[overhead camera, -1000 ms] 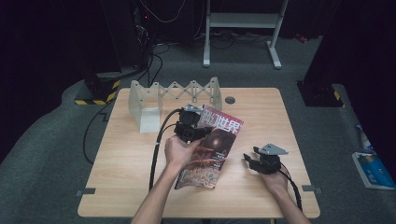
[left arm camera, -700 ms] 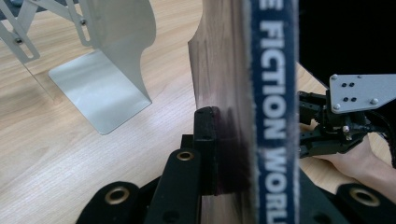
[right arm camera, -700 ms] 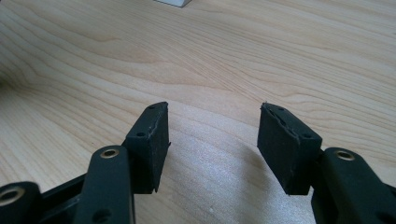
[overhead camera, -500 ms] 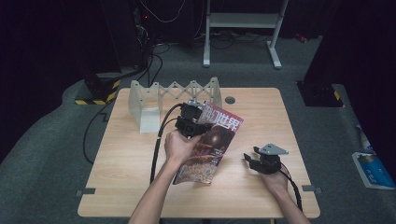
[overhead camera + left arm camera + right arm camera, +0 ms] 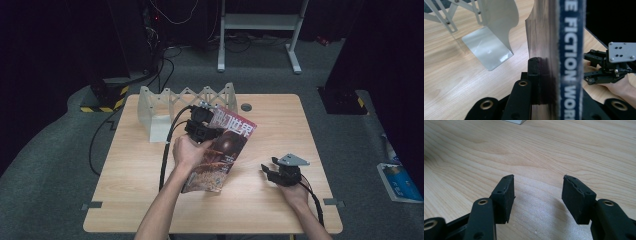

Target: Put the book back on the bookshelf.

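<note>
Now left gripper clamped on magazine beside metal rack; right gripper agape over table.

Magazine cover, high view: big white Chinese title, last two characters read 世界, first ones blocked. Spine in left gripper view: white-on-blue "FICTION WOR", cut off, probably "WORLD". Cover's small print too blurry.

A magazine is held tilted above the table by the left gripper — the right gripper is rested apart, near the rack.
</note>
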`<state>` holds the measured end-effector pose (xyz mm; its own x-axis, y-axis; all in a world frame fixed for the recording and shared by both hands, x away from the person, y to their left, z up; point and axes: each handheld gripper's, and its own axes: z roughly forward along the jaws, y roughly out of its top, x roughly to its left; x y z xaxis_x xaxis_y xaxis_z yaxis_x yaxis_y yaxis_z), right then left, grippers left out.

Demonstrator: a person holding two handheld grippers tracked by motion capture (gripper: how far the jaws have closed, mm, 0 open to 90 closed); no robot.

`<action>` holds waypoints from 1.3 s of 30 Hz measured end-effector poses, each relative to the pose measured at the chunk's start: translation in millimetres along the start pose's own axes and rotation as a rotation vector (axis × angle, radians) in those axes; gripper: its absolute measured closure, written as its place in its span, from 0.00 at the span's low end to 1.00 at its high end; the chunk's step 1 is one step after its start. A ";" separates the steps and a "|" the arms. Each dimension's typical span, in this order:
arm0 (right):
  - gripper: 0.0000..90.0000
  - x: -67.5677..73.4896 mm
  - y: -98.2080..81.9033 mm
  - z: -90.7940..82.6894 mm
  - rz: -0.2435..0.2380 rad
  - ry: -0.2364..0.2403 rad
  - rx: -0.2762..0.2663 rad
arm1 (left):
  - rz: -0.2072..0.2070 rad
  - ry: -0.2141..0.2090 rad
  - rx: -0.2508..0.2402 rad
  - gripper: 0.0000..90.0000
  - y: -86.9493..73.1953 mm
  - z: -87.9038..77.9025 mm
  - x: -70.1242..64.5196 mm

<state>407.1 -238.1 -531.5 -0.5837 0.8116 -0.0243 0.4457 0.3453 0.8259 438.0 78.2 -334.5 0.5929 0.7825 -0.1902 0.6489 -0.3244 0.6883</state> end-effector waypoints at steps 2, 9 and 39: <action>0.48 0.4 -0.1 0.0 0.002 -0.001 0.000 | 0.000 0.008 0.010 0.93 1.8 -1.0 1.5; 0.48 0.6 -0.1 0.0 0.001 -0.001 0.001 | 0.006 0.025 0.029 0.93 7.1 -6.7 4.5; 0.48 0.7 -0.3 0.0 -0.001 -0.003 0.004 | -0.038 0.103 0.112 0.92 28.2 -33.3 33.0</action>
<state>406.6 -237.6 -531.8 -0.5816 0.8130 -0.0268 0.4482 0.3479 0.8235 460.0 112.5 -298.0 0.5191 0.8435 -0.1380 0.7225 -0.3467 0.5982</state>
